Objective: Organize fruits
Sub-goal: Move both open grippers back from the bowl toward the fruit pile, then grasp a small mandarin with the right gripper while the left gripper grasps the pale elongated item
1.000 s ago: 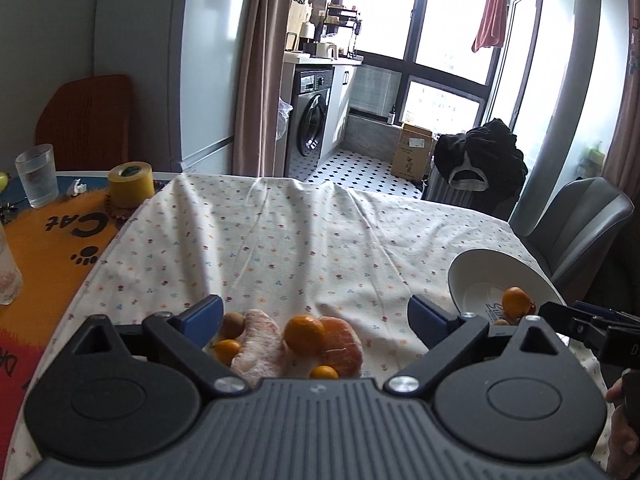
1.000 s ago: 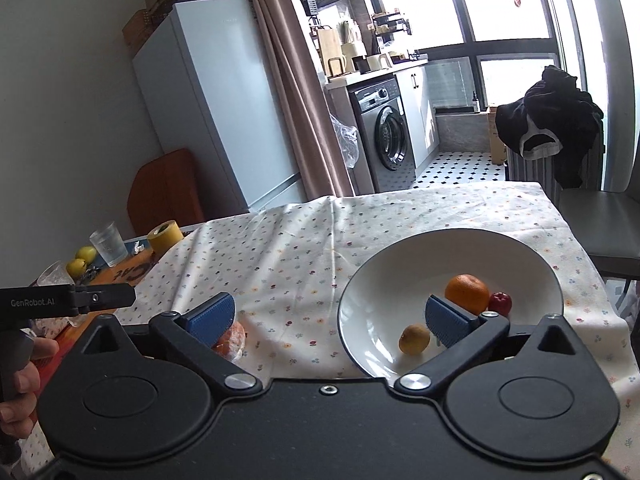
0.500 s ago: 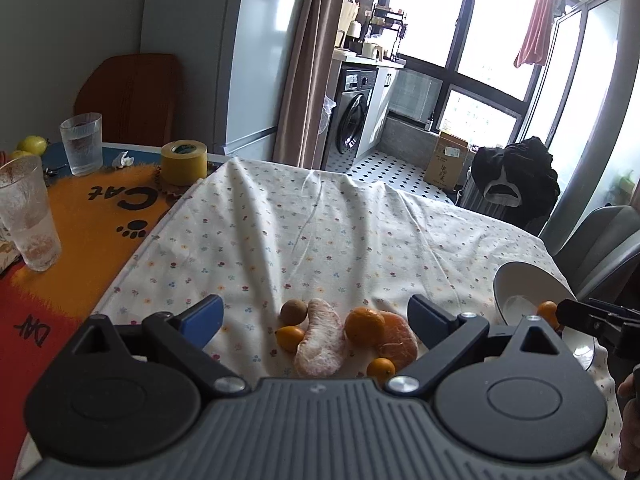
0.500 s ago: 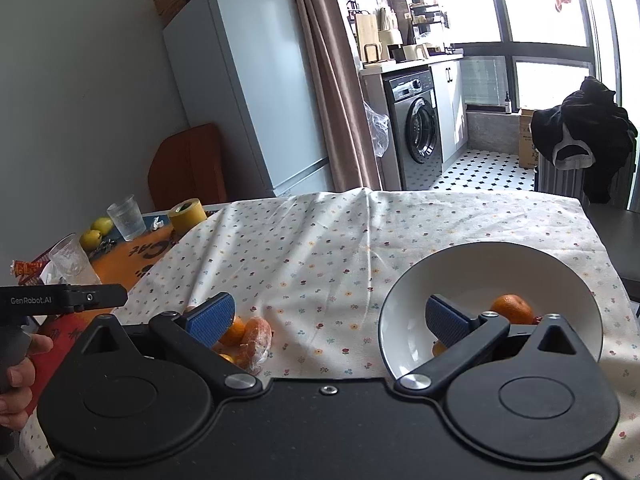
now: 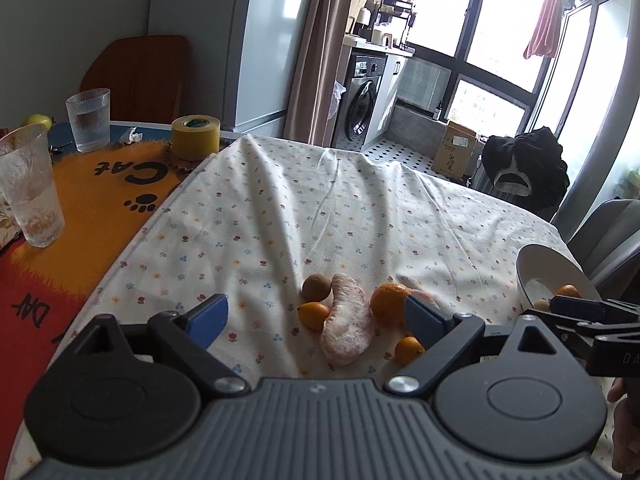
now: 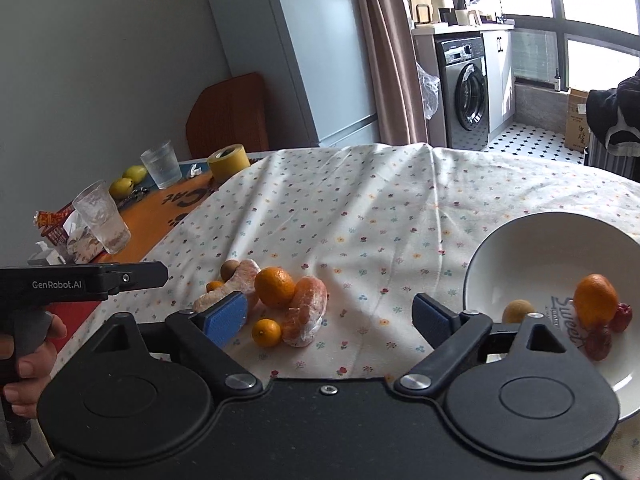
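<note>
Task partly done, by our reading. In the white bowl (image 6: 520,232) we count an orange (image 6: 595,300), a small brownish round fruit (image 6: 518,312), and two or three dark red lumpy fruits (image 6: 608,330) just beside the orange; we cannot name those. Left on the flowered tablecloth (image 5: 320,208) is a tight cluster: a whole mandarin (image 6: 275,286), two peeled citrus pieces (image 5: 347,330) with pale, pithy, matte surfaces (one a long curved wedge, the other rounder, possibly film-wrapped, since it glints), two small kumquats (image 6: 266,333) with smooth glossy skin, and a dull brown round fruit (image 5: 316,287) at the far edge. Most pieces touch a neighbour. We hold the left gripper (image 5: 316,318) with jaws spread wide and nothing between them, aimed at the cluster; its right pad sits in front of the mandarin. The right gripper (image 6: 330,316) is likewise wide apart and empty, hovering between cluster and bowl. So six or so pieces remain, we judge. The peeled segments look soft and would likely bruise under a firm pinch; the kumquats are small, round, apt to roll on the creased cloth. The bowl is glazed ceramic, smooth, shallow-sloped, with print at its centre. Off-cloth, on the orange mat: two ribbed glasses (image 5: 30,184), a tape roll (image 5: 196,136).
</note>
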Tool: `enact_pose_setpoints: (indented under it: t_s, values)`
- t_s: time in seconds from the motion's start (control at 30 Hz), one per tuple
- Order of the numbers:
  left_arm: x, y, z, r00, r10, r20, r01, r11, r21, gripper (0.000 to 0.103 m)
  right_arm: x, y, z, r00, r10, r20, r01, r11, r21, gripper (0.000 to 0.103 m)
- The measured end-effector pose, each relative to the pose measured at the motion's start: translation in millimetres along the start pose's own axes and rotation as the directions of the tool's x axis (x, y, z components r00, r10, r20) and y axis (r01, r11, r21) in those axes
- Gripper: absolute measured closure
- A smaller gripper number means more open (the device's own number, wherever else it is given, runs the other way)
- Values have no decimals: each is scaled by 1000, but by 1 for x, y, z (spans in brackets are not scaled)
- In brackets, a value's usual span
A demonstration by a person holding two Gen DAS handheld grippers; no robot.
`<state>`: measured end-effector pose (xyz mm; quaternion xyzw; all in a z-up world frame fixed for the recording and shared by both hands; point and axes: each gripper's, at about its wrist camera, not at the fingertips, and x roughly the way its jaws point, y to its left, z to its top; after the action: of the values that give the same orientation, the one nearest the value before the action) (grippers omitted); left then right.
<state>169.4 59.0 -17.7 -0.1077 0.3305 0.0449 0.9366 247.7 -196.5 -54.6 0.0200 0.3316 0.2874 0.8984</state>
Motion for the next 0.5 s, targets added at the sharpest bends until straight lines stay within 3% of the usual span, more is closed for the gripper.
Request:
enact_pose_setpoints:
  t_s: [0.07, 0.17, 0.33, 0.5]
  values:
    - [5, 1, -2, 1000, 0, -15, 0, 1000, 3, 16, 7, 1, -2, 1000, 12, -21, -12, 1000, 7, 29]
    - [14, 4, -6, 999, -2, -42, 1, 1000, -4, 34, 16, 6, -5, 998, 34, -50, -34, 999, -3, 39]
    - [27, 7, -10, 997, -20, -81, 18, 1000, -24, 52, 30, 12, -6, 994, 70, -87, -72, 997, -11, 61]
    - [39, 8, -16, 992, -43, -115, 39, 998, -41, 71, 41, 21, -7, 989, 106, -105, -110, 993, -32, 71]
